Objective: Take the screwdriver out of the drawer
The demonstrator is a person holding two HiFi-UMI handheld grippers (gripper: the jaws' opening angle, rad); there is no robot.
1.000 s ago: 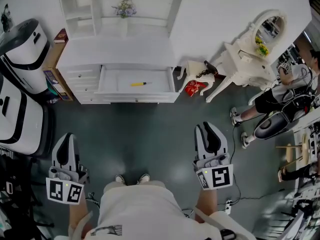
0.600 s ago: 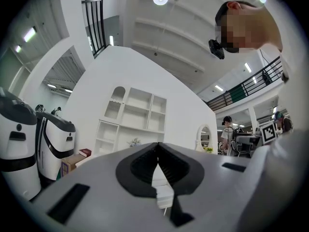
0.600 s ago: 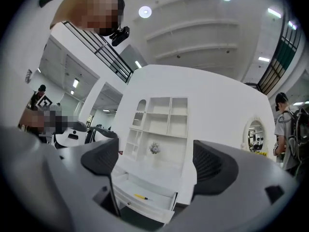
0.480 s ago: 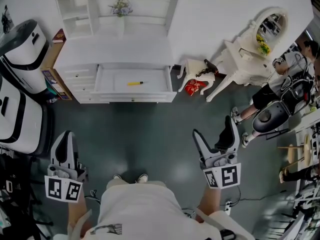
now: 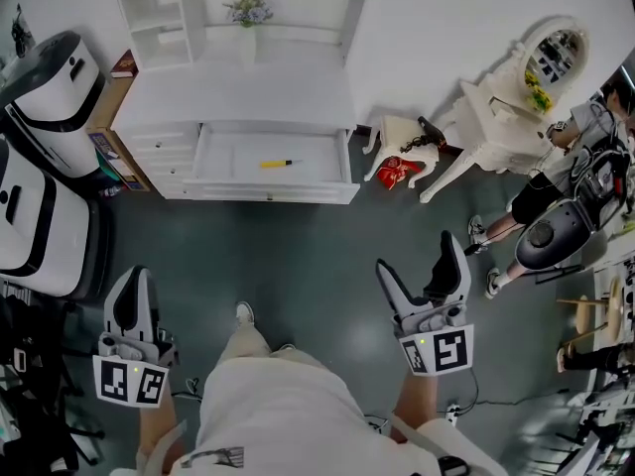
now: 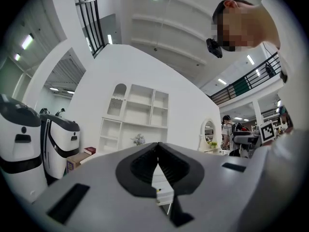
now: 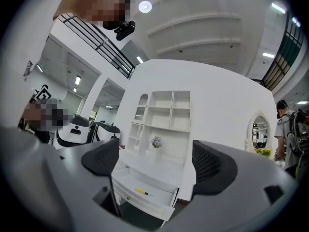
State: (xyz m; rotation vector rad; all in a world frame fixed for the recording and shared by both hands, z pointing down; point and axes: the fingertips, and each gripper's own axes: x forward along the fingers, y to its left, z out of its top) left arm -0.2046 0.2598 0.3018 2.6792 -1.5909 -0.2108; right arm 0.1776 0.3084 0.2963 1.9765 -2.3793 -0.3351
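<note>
A yellow-handled screwdriver (image 5: 276, 164) lies in the open white drawer (image 5: 270, 190) of the cabinet, far ahead of me across the floor. The right gripper view shows the screwdriver (image 7: 141, 192) and the pulled-out drawer (image 7: 145, 203) between its jaws, at a distance. My right gripper (image 5: 422, 269) is open wide with nothing between its jaws. My left gripper (image 5: 132, 284) hangs at the lower left with its jaws together and empty; in the left gripper view the pads (image 6: 158, 164) meet. Both grippers are well short of the drawer.
A white cabinet with shelves (image 5: 238, 62) and a flower vase (image 5: 249, 10) stands against the wall. White-and-black machines (image 5: 45, 97) stand at the left. A white dressing table (image 5: 516, 102), a small stool (image 5: 395, 137) and a red bag (image 5: 393, 173) are at the right. People (image 5: 556, 181) stand at the far right.
My right gripper has gone from shut to wide open. The person has stepped forward with one foot, and both grippers have drifted slightly toward the cabinet.
</note>
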